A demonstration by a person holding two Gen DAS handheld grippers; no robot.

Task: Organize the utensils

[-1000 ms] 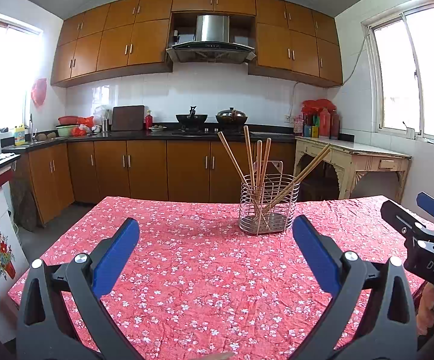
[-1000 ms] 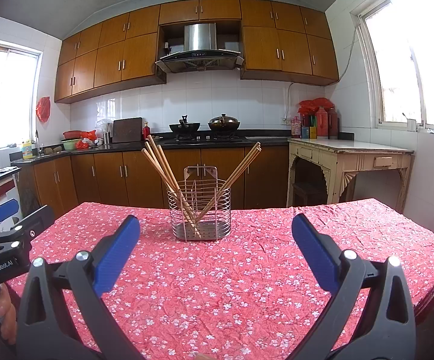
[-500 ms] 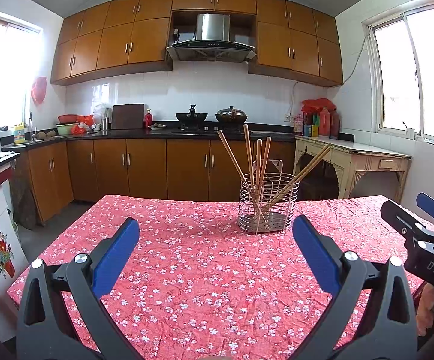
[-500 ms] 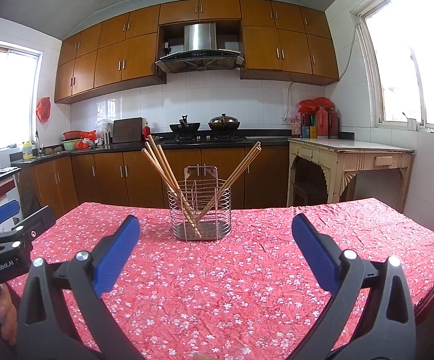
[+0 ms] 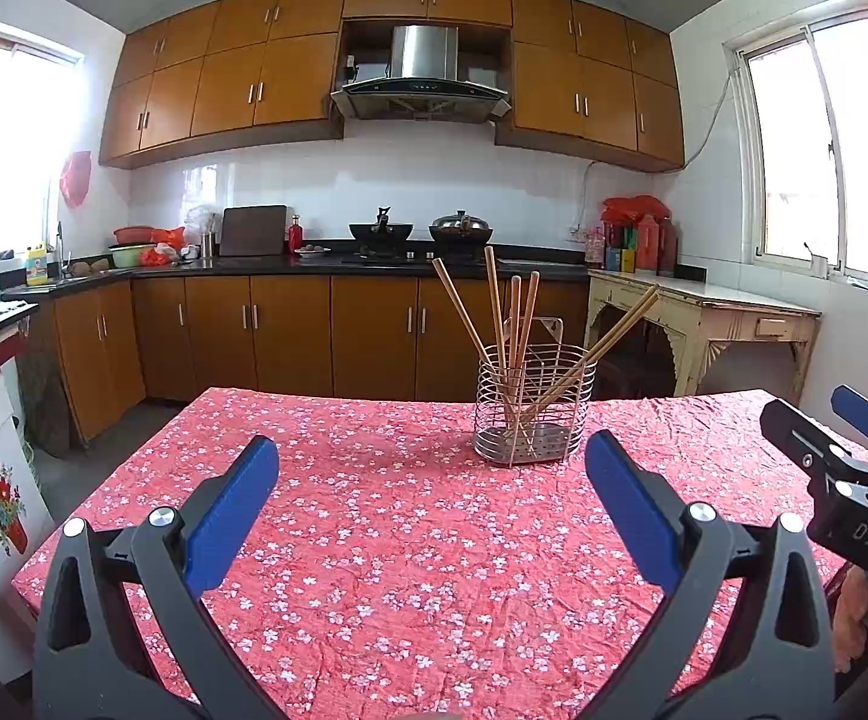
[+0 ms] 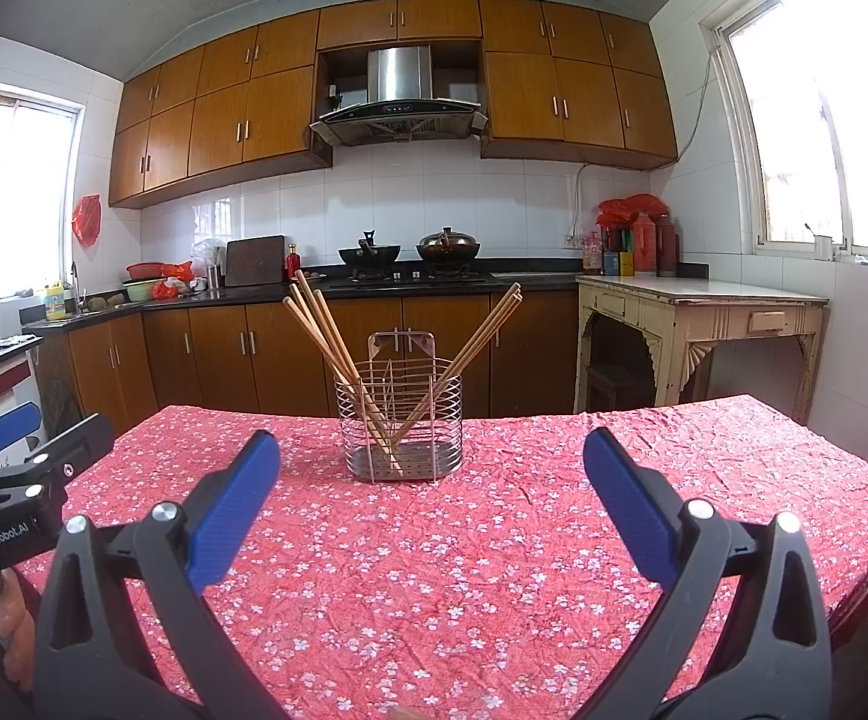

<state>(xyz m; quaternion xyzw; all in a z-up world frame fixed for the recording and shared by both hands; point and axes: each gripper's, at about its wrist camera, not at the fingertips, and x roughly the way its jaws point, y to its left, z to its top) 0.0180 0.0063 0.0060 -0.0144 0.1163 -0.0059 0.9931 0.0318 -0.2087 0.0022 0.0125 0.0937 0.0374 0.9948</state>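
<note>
The chopsticks (image 6: 338, 354) all stand in the wire holder (image 6: 401, 420), which sits upright on the table (image 6: 494, 570) covered with a red flowered cloth, toward its far edge. In the right wrist view one bunch leans to the left and a second bunch (image 6: 470, 348) leans to the right, crossing low inside the basket; the left wrist view shows the same holder (image 5: 533, 405) with the sticks fanned out. No loose chopstick, spoon or other utensil can be seen on the cloth in either view, so the task looks finished or very close to it, though the near edge of the table is hidden behind the grippers. The left gripper (image 5: 431, 498) has its blue fingers spread wide and holds nothing, hovering above the cloth well short of the holder. The right gripper (image 6: 431, 495) is likewise spread wide and empty, also back from the holder. Judging by this, what is left is at most tidying the lean of the sticks, or nothing at all.
</note>
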